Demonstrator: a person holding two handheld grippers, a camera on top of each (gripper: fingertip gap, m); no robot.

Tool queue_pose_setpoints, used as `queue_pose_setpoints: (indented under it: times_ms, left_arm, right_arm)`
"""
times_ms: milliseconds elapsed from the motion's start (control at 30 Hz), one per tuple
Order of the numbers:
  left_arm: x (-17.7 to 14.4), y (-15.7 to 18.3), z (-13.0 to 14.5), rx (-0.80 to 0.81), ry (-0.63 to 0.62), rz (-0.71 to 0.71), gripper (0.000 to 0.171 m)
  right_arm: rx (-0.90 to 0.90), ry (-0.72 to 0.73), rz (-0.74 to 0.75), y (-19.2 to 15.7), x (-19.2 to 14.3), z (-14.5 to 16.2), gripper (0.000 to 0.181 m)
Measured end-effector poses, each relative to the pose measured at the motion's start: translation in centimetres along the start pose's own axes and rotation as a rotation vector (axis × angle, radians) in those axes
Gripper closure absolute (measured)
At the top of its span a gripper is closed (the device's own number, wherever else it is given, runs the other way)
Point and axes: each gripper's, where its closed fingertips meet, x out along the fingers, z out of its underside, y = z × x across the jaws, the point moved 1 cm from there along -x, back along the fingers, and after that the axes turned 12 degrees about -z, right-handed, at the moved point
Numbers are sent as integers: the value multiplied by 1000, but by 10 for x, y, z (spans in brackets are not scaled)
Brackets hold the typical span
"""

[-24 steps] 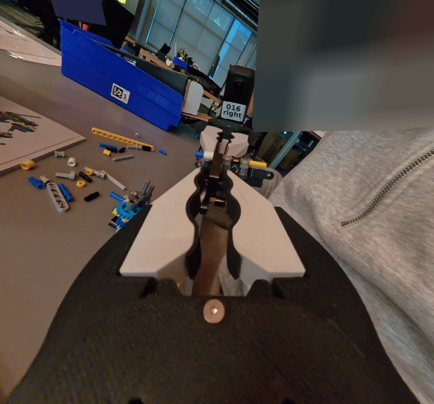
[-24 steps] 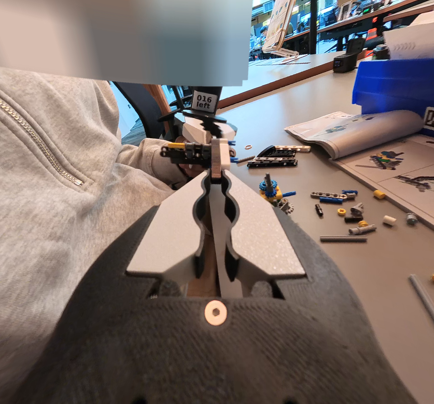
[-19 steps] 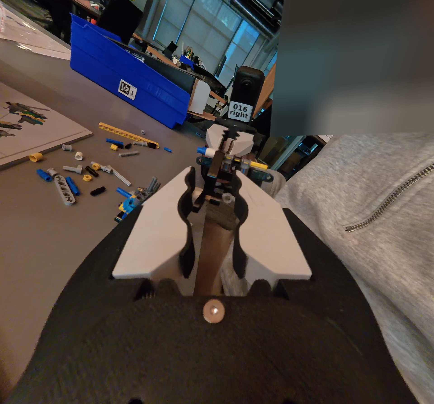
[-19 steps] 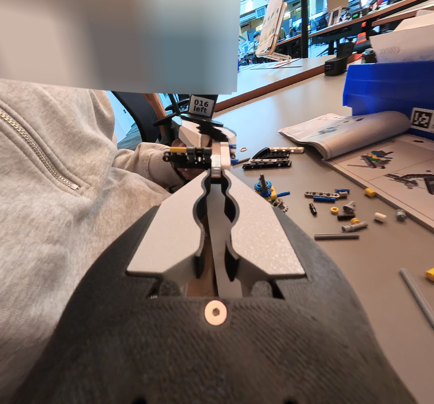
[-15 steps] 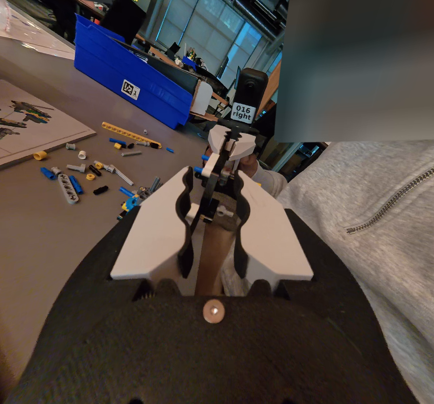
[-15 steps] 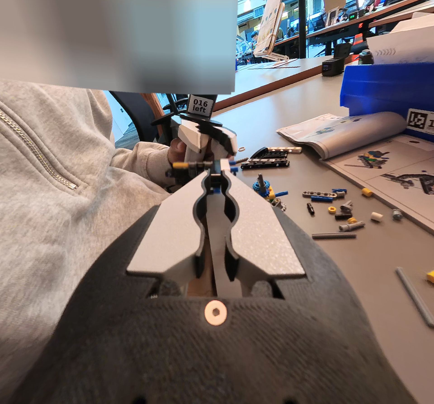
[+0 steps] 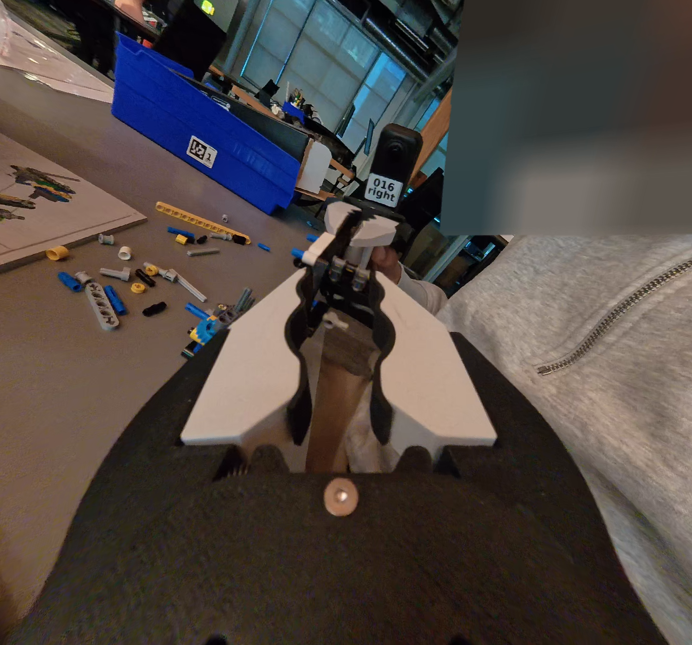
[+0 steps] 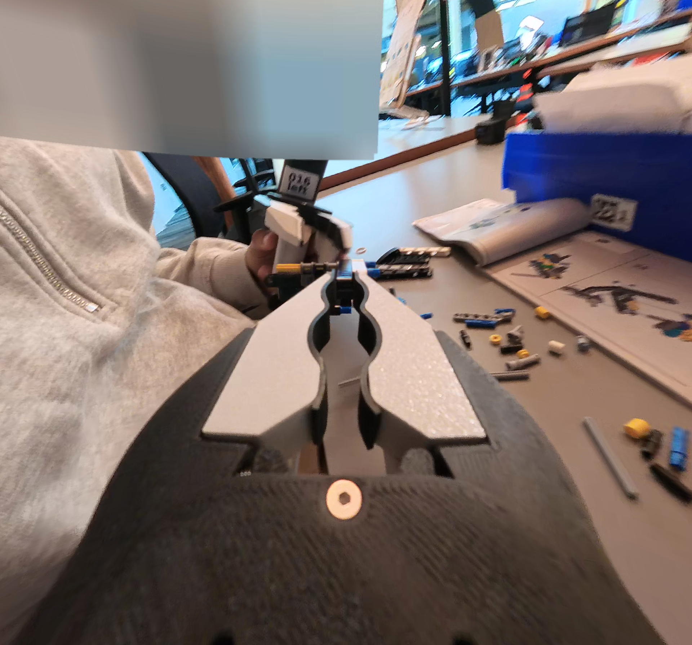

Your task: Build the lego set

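Observation:
A small lego assembly (image 8: 299, 271), a black frame with a white beam, blue pins and a yellow axle end, is held in the air in front of a person's grey sweater. My right gripper (image 8: 346, 275) is shut on its white and black end. In the left wrist view the assembly (image 7: 339, 271) sits between the spread fingertips of my left gripper (image 7: 339, 282), which is open and not clamping it. The right gripper (image 7: 359, 226) faces me just behind it. In the right wrist view the left gripper (image 8: 310, 230) is tilted, above and behind the assembly.
Loose lego pins, axles and beams (image 7: 112, 290) lie on the grey table, with a long yellow beam (image 7: 202, 220) and a blue-yellow gear sub-assembly (image 7: 209, 327). An open instruction booklet (image 8: 599, 290), black beams (image 8: 404, 263) and a blue bin (image 7: 209, 140) lie farther out. The tips of one gripper are about 5 cm away from the tips of the other.
My left gripper has opened and let go of the assembly, then tilted. The right gripper stays shut on the assembly, which now sits lower and closer in its view.

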Motion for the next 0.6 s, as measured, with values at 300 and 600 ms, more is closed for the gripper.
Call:
queue_pose_setpoints:
  times_ms: [300, 600]
  left_arm:
    - [5, 24, 3, -52, -2, 128, 164]
    - [30, 40, 3, -424, 16, 212, 152]
  right_arm:
    - [-94, 109, 150, 13, -20, -23, 175]
    - [-346, 226, 361, 14, -39, -54, 176]
